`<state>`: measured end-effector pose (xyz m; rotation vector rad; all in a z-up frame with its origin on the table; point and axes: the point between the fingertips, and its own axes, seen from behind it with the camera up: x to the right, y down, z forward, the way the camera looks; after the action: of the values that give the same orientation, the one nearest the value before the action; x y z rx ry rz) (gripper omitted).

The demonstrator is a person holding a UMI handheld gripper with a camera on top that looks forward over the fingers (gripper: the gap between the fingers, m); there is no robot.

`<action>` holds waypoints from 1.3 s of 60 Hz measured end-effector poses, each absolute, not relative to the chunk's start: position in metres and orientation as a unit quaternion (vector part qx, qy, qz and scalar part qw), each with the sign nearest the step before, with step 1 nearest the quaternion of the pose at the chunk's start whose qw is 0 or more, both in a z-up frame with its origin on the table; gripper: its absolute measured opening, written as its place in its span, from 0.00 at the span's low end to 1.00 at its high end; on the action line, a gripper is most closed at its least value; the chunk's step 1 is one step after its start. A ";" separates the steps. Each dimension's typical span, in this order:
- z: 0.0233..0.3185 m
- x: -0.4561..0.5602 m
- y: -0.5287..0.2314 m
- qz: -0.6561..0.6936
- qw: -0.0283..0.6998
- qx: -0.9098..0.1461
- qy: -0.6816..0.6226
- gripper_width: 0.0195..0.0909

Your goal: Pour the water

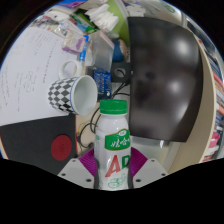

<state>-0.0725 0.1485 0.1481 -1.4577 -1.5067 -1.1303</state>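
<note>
Bottle [115,145] first: it is white with a green cap and a green label with red letters. It stands upright between the two fingers of the gripper [113,170], right at the near end of the desk [40,60]. The purple pads sit at both sides of its lower half, and they look pressed against it, so the jaws seem to be pinching the bottle. I judge it is held low down so that the top stays free for pouring. The cap looks as if it is on, so no water can come out yet.

Just beyond the bottle and a little to the left lies a cup [72,93] with black and white squares. It is tipped on its side, with its open mouth facing the bottle. It would have to stand up before it could take water, I think.

A small blue box [103,84] sits right behind the cup. A black chair [165,75] stands to the right of the bottle, well behind it. A dark mat [35,140] with a red spot [61,148] lies on the desk to the left of the fingers. Papers and small things crowd the far part of the desk, too blurry to name.

Pouring has not begun, as far as I can judge.
</note>
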 end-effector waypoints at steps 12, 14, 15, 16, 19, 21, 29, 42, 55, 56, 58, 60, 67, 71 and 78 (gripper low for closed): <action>0.145 -0.077 0.167 -0.514 0.283 -0.487 -0.647 0.27; 0.144 -0.077 0.168 -0.519 0.273 -0.480 -0.652 0.27; 0.144 -0.078 0.168 -0.520 0.271 -0.476 -0.656 0.27; 0.144 -0.080 0.169 -0.519 0.272 -0.473 -0.658 0.27; 0.144 -0.081 0.170 -0.521 0.271 -0.468 -0.660 0.27; 0.142 -0.080 0.169 -0.518 0.270 -0.471 -0.661 0.27; 0.144 -0.085 0.163 -0.496 0.291 -0.497 -0.650 0.27; 0.169 -0.091 0.131 -0.359 0.415 -0.637 -0.541 0.27; 0.165 -0.065 0.124 -0.131 0.525 -0.784 -0.306 0.27; 0.163 -0.062 0.125 -0.113 0.532 -0.790 -0.283 0.27; 0.160 -0.061 0.125 -0.080 0.543 -0.801 -0.239 0.27; 0.154 -0.057 0.126 -0.041 0.549 -0.810 -0.201 0.27; 0.134 -0.052 0.137 0.049 0.560 -0.818 -0.118 0.27; 0.122 -0.055 0.144 0.070 0.565 -0.817 -0.095 0.27; 0.104 -0.056 0.154 0.085 0.574 -0.811 -0.076 0.27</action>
<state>-0.0560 0.1541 0.1041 -1.8990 -0.1780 0.1992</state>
